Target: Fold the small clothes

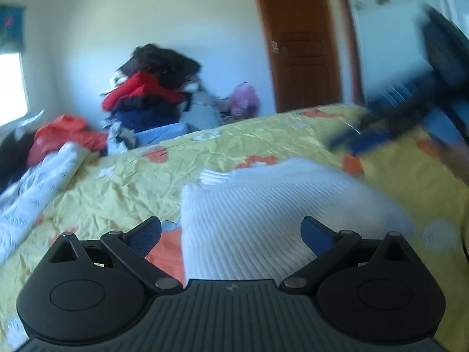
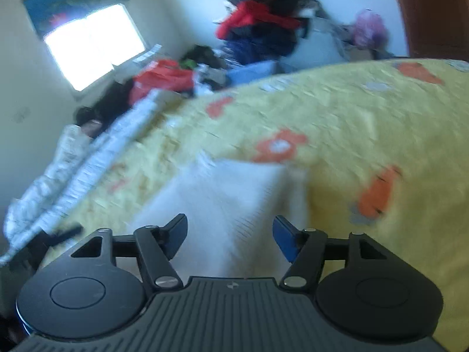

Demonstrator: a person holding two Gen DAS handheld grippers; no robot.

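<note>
A white ribbed garment (image 1: 263,205) lies in a folded shape on the yellow flowered bedspread (image 1: 132,176). My left gripper (image 1: 231,234) hovers just over its near part, jaws wide apart, pads clear of the cloth. In the right wrist view the same white garment (image 2: 228,205) lies blurred under my right gripper (image 2: 230,234), whose jaws also stand apart with nothing pinched between them. The right gripper (image 1: 410,123) shows as a dark blur at the far right of the left wrist view, above the bedspread (image 2: 351,123).
A tall heap of red and dark clothes (image 1: 152,88) stands past the bed's far edge by the wall. A white rumpled quilt (image 1: 35,193) and red cloth (image 1: 64,138) lie at the left. A brown door (image 1: 299,44) is at the back right, a bright window (image 2: 93,44) at the left.
</note>
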